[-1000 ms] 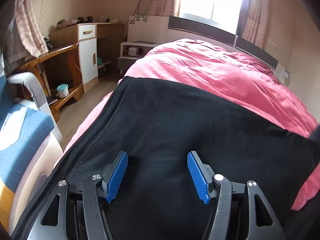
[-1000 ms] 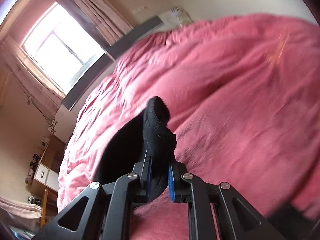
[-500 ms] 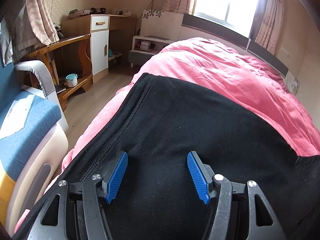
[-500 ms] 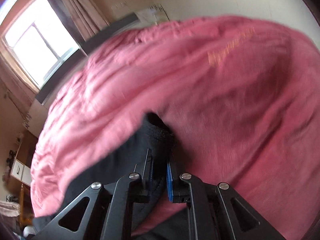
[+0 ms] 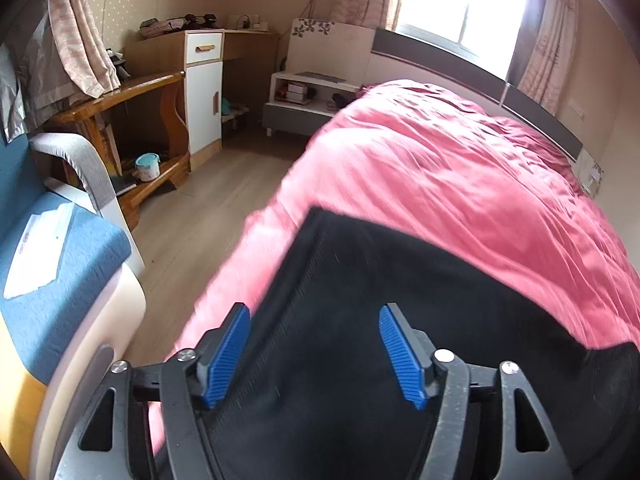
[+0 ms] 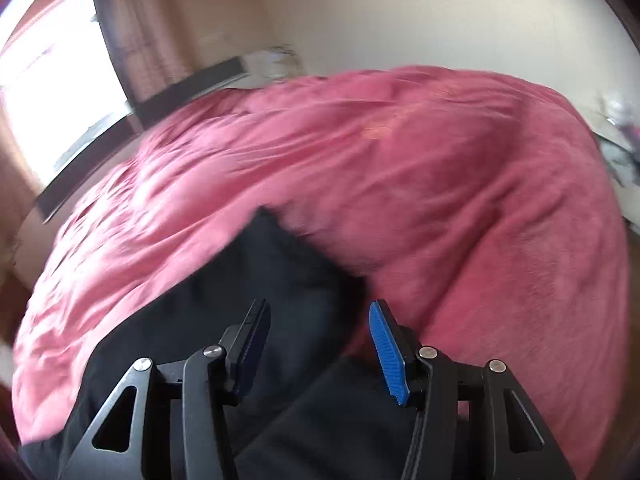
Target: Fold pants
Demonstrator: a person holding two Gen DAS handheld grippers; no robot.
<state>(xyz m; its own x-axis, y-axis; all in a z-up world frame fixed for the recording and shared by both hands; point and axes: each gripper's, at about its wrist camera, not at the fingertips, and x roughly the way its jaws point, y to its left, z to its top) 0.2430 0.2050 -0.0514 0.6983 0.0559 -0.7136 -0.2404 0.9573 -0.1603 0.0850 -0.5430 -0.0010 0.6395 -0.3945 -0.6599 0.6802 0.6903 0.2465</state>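
Black pants point(image 5: 400, 304) lie spread on a pink bed cover point(image 5: 460, 184). In the left wrist view my left gripper point(image 5: 314, 354) is open and empty, hovering just over the pants near their left edge. In the right wrist view my right gripper point(image 6: 320, 344) is open and empty above the pants point(image 6: 260, 288), close to their far corner. The right view is blurred by motion.
Left of the bed is wood floor point(image 5: 192, 232), a blue-cushioned chair point(image 5: 48, 264), a wooden desk point(image 5: 120, 96), a white cabinet point(image 5: 204, 92) and a low white shelf point(image 5: 308, 92). A window point(image 5: 460, 4) is behind the headboard. A wall point(image 6: 400, 12) lies beyond the bed.
My right gripper has opened and let go of the pants fabric, which now lies flat on the bed. My left gripper stayed open and shifted left, toward the pants' left edge.
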